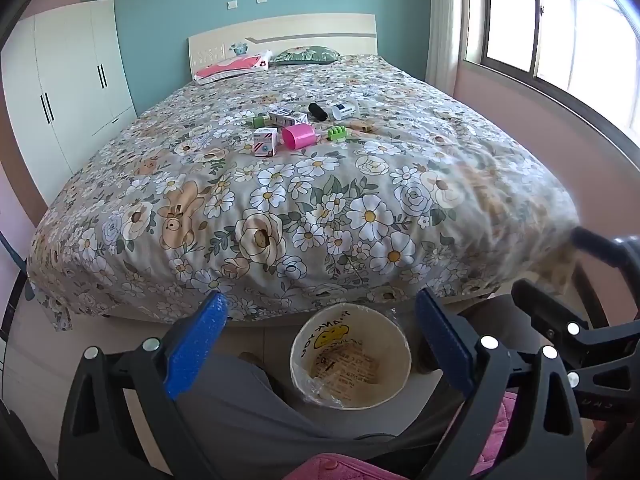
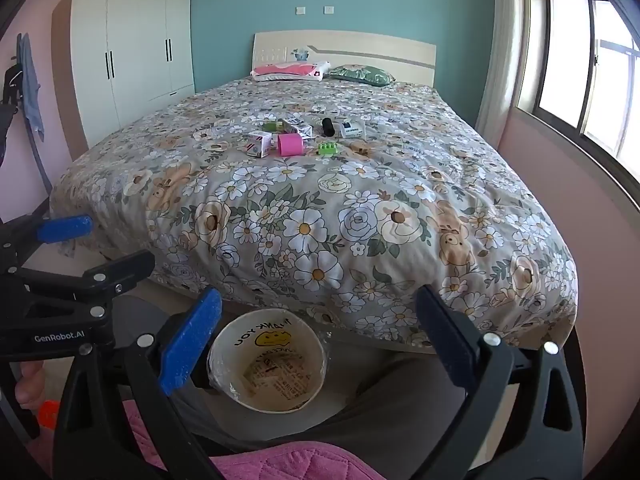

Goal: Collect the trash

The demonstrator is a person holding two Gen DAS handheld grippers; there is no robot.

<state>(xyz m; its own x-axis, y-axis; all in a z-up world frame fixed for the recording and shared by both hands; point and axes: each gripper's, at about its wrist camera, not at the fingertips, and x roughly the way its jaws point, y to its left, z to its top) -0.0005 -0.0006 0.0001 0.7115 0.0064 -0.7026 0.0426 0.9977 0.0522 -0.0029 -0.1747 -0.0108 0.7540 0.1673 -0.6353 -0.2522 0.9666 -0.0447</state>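
Small items lie mid-bed: two white cartons (image 1: 265, 141) (image 2: 258, 143), a pink cup (image 1: 298, 136) (image 2: 290, 144) on its side, a green brick (image 1: 338, 134) (image 2: 328, 149), a black cylinder (image 1: 318, 112) (image 2: 328, 126) and a white cup (image 1: 344, 110) (image 2: 352, 129). A lined trash bin (image 1: 394, 332) (image 2: 312, 340) stands on the floor at the bed's foot. My left gripper (image 1: 320, 312) is open and empty above the bin. My right gripper (image 2: 320, 308) is open and empty beside it. All the items are far from both.
The bed (image 1: 320, 208) with a floral quilt fills the room's middle. A white wardrobe (image 2: 128, 52) stands left, a window (image 2: 592, 72) right. Two pillows (image 1: 240, 65) lie at the headboard. My legs and a pink cloth (image 2: 280, 464) are below the grippers.
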